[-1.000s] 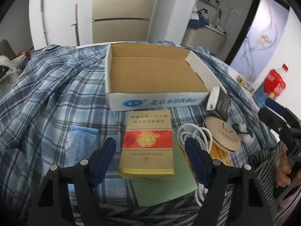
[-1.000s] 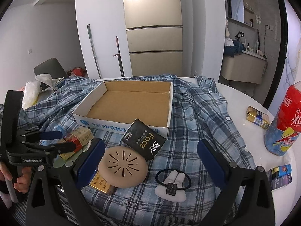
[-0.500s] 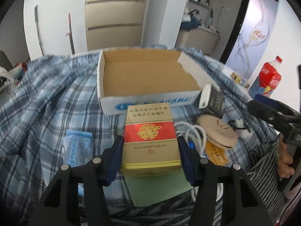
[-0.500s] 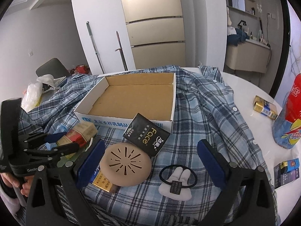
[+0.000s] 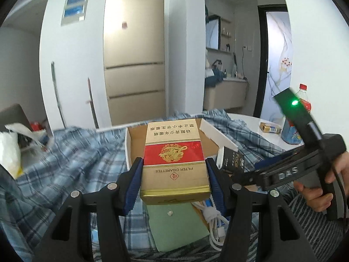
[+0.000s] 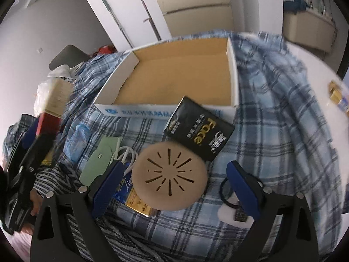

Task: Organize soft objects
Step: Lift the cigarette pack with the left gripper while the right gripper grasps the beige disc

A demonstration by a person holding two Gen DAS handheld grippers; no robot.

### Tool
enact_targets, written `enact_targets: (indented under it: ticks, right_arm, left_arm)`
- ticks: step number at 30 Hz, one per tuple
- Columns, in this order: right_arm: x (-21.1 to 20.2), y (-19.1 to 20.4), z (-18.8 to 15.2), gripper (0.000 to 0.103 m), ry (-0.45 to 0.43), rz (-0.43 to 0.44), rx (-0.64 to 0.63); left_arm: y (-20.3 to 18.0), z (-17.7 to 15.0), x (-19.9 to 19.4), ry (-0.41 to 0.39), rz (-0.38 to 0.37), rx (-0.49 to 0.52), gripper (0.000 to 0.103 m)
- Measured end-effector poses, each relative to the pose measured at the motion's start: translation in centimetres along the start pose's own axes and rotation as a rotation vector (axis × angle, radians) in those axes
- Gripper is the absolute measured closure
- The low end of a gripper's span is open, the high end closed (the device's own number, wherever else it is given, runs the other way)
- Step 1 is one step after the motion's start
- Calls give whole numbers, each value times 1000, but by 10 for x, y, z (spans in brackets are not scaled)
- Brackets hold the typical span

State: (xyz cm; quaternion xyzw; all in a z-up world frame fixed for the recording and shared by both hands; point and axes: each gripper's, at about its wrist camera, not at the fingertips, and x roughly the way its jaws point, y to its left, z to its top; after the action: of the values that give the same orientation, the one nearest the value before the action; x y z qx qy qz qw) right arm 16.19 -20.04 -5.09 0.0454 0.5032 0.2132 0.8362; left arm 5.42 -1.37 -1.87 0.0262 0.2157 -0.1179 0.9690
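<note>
While the left gripper (image 5: 174, 181) clamps the carton (image 5: 174, 163), held clear of the cloth (image 6: 272, 109) before the box (image 6: 231, 69), the right gripper (image 6: 172, 187) hangs apart around the disc (image 6: 170, 179); next, carry forward and release inside.

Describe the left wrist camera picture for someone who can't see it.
The left hand-held gripper holds a red and gold cigarette carton off the checked cloth, in front of an open cardboard box. A green pouch and white cable lie underneath.
</note>
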Motion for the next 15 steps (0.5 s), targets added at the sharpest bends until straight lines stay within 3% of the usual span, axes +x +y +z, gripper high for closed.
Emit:
enact_targets:
  ticks: [9,15]
  right_arm:
    - [28,-3,-2,16,82,48,25]
    - [28,-3,-3,22,61,60,20]
  left_arm:
    - [-3,0,-3,-6,7,14,44]
    - [-1,-2,-5,-10,20,1,44]
